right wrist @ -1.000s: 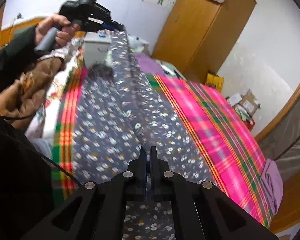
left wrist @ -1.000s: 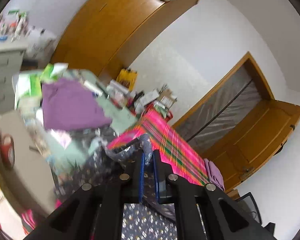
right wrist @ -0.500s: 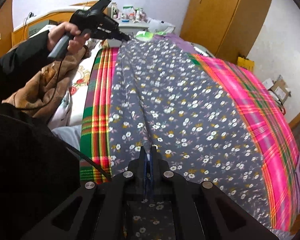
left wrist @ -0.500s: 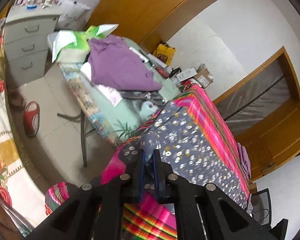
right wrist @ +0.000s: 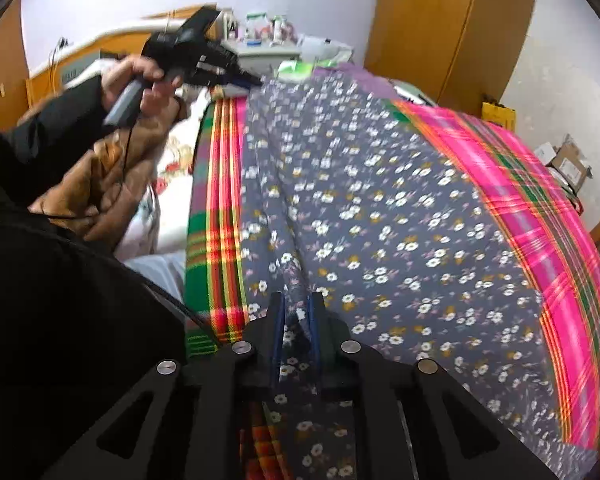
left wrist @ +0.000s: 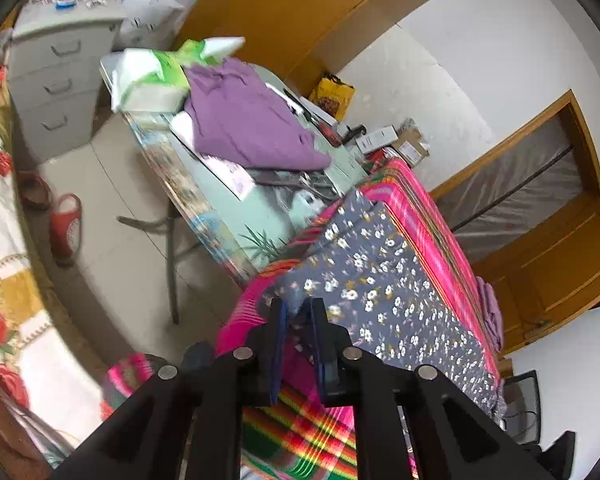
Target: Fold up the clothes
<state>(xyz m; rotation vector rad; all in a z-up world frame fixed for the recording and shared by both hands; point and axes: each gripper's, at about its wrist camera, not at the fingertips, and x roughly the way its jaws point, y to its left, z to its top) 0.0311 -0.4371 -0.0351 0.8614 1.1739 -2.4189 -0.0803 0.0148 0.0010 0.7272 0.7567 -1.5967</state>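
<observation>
My floral garment lies flat along the worktop, long axis running between my two grippers: left gripper at its far end, right gripper near, both opening around cloth.

The left gripper, jaws opening, straddles the floral garment's edge on the plaid cloth.

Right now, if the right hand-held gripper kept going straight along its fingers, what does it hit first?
Probably the floral garment: the right hand-held gripper, jaws opening, already has a raised fold between them, with the plaid cloth underneath.
</observation>
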